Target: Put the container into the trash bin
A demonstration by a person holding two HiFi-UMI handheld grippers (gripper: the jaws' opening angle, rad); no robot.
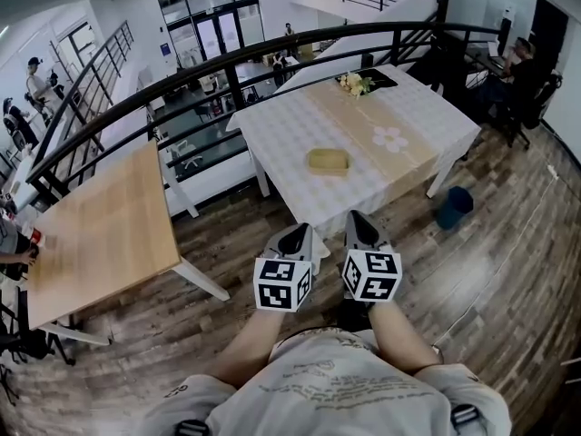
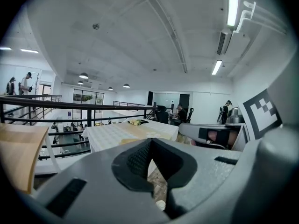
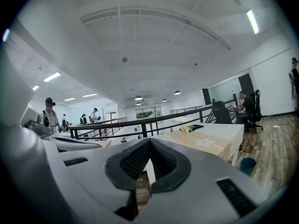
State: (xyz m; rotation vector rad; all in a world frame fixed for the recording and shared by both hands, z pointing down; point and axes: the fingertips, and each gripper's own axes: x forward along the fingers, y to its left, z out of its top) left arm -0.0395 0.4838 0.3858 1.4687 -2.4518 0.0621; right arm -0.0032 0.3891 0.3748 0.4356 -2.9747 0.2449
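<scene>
The left gripper (image 1: 298, 236) and the right gripper (image 1: 363, 225) sit side by side, low in the head view, just in front of the person's body. Both point forward, nearly level. In each gripper view the dark ribbed pads meet in a thin line with nothing caught between them, so both grippers are closed and empty.

Ahead of them, across a strip of wood-plank floor, stands the square table draped in a white checked cloth (image 1: 290, 134). The flat, pale-yellow rectangular container (image 1: 328, 161) lies on it, a little in from the near edge and well apart from both grippers. It sits almost straight ahead, in line with the gap between the two grippers, so neither hand is clearly nearer. Its long axis runs across the view, roughly along the table's near edge, so its short width faces a gripper coming straight in.

The small round blue trash bin (image 1: 453, 207) stands on the floor by the table's right corner, on the right gripper's side. I judge that the right hand suits the pickup better, but its jaws must open first.
</scene>
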